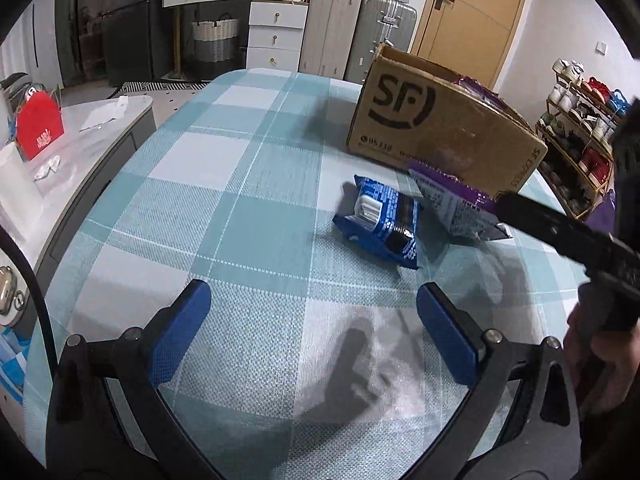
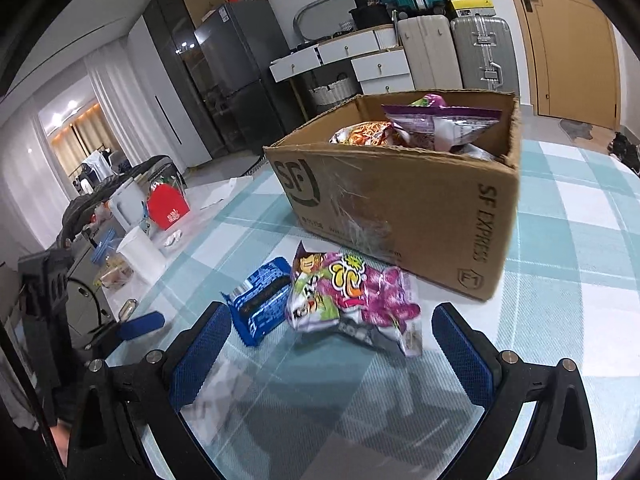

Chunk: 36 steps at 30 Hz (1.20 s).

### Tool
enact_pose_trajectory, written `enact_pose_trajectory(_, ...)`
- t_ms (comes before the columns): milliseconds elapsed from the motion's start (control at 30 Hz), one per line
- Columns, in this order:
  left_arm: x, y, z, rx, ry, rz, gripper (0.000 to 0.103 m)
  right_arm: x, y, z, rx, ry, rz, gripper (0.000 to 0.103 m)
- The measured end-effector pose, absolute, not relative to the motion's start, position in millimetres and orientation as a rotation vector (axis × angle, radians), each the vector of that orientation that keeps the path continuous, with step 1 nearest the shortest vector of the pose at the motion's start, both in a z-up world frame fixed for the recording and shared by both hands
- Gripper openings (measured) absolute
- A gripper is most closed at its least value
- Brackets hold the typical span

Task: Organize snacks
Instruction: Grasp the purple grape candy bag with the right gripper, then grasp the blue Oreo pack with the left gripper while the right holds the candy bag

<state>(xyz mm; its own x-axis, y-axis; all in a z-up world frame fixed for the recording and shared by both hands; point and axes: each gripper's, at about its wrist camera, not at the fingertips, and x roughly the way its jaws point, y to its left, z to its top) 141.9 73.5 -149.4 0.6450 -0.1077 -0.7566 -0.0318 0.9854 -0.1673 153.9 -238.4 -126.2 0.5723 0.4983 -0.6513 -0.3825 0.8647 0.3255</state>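
Picking the purple snack bag [image 2: 352,300] at mid-frame, lying just before the cardboard box [image 2: 400,208] beside the blue packet [image 2: 260,300], wants the spread, empty right gripper [image 2: 332,344] lowered squarely astride it; the left gripper [image 1: 316,316] is likewise spread, empty.

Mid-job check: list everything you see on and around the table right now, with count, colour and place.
Brown cardboard box: one, on the table, holding several snack bags.
Blue snack packet: one, on the cloth before the box.
Purple-and-green snack bag: one, beside the blue packet, touching it.
Teal checked tablecloth: one, covering the table.
Red paper carton: one, on the grey side counter.
Left gripper: fingers open, empty.
Right gripper: fingers open, empty.
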Motion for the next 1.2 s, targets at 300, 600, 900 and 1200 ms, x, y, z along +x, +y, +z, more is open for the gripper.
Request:
enact_pose_trajectory(300,142,74,-154,-0.178,0.870,-0.046,0.103,181,-211,-133,0.091,0.839,0.526,0.102)
enact_pose_trajectory(600,142,74,-156,-0.178,0.872,-0.046,0.103,198,-197,-154,0.041,0.914,0.498,0.068)
enact_pose_trajectory(900,145,73,-158,-0.167,0.882,-0.034,0.103,197,-198,-163,0.059,0.961,0.520,0.048)
enact_pose_trajectory(1200,147,73,-162,-0.157,0.898,-0.024,0.103,174,-212,-155,0.155,0.932,0.563,0.044)
